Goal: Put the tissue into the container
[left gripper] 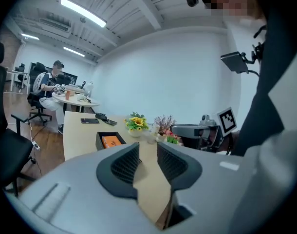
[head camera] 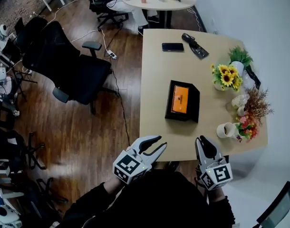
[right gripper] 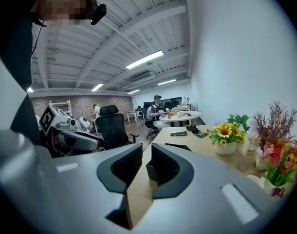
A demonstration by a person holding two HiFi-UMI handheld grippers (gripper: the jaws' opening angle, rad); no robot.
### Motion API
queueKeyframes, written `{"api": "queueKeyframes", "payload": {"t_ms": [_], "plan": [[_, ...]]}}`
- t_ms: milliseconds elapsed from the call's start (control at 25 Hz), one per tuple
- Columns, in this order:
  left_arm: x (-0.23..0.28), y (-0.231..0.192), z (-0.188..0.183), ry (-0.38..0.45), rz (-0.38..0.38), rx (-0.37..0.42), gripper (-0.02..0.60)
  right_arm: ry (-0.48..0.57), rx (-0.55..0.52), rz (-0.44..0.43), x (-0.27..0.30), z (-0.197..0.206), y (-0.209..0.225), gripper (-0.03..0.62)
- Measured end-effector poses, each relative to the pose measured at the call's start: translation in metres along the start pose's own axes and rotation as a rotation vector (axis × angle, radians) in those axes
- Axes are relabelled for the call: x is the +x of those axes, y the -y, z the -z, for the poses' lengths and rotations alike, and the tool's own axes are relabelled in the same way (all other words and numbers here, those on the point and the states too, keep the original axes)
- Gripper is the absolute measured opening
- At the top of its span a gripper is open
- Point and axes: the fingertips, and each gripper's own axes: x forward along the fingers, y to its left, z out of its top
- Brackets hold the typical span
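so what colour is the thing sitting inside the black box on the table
Orange. The pack in the black box shows best in the head view.

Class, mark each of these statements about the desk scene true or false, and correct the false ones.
1. The box holds an orange item. True.
2. The phone lies inside the box. False: it lies on the bare table, beyond the box.
3. The sunflowers stand on the table's right side. True.
4. The left gripper holds a tissue. False: nothing is between its jaws.
5. The chair left of the table is red. False: it is black.
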Motion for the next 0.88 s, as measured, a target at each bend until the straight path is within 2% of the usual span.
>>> {"api": "queueKeyframes", "payload": {"t_ms": [120, 400, 880], "plan": [[0.006, 0.003, -0.005, 0.035, -0.054, -0.051, 0.097, 0.013, -0.002, -0.028, -0.005, 0.002, 0.003, 0.06], [0.005, 0.004, -0.022, 0.066, -0.121, -0.035, 0.097, 0.043, -0.002, -0.05, -0.008, 0.0, 0.007, 0.06], [0.015, 0.018, -0.013, 0.046, -0.11, -0.022, 0.097, 0.061, -0.025, -0.057, -0.016, -0.003, 0.012, 0.06]]}}
